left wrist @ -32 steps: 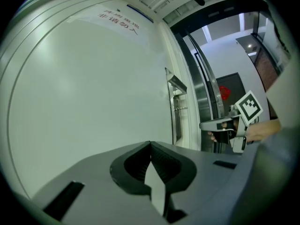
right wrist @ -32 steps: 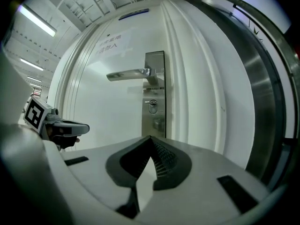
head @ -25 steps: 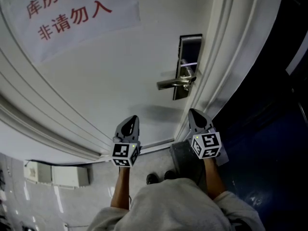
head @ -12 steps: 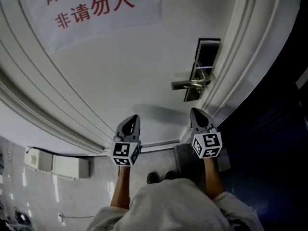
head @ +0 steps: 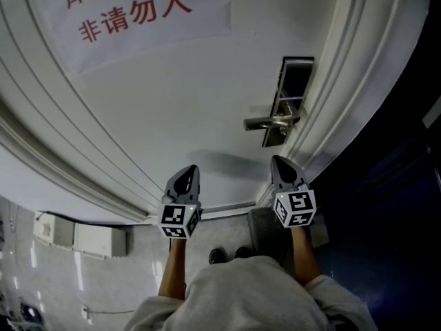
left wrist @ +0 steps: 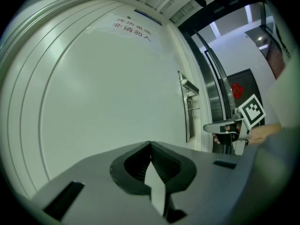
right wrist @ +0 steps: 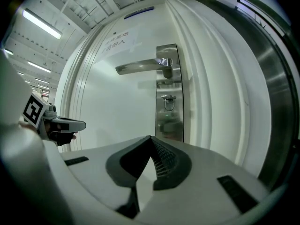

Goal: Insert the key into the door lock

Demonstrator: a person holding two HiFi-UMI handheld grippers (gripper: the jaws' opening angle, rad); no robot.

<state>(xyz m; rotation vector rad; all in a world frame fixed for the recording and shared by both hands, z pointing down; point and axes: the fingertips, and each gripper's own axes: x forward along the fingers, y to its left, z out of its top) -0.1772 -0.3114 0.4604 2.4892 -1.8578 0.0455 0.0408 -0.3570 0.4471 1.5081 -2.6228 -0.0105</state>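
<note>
A steel lock plate point(head: 288, 96) with a lever handle point(head: 265, 122) sits at the right edge of the white door point(head: 172, 95). In the right gripper view the plate point(right wrist: 168, 88) is straight ahead, the handle point(right wrist: 140, 67) points left, and a small metal loop hangs at the keyhole point(right wrist: 168, 100). My right gripper point(head: 281, 165) points at the door below the plate, jaws shut point(right wrist: 150, 138), with no key visible between them. My left gripper point(head: 185, 176) is beside it, further left, jaws also shut point(left wrist: 150, 143) and empty. Each gripper view shows the other gripper point(left wrist: 215, 126) point(right wrist: 77, 124).
A paper sign with red characters point(head: 131, 16) hangs high on the door. Moulded door frame point(head: 344, 95) runs right of the lock, with a dark opening point(head: 393, 205) beyond. My shoes point(head: 219, 255) and a grey mat point(head: 265, 227) are below; a white box point(head: 83, 243) stands at the left wall.
A second ago the lock plate lay lower and more to the left in the head view. Both grippers keep nearly the same place and stay shut; nothing differs over the last half second.
</note>
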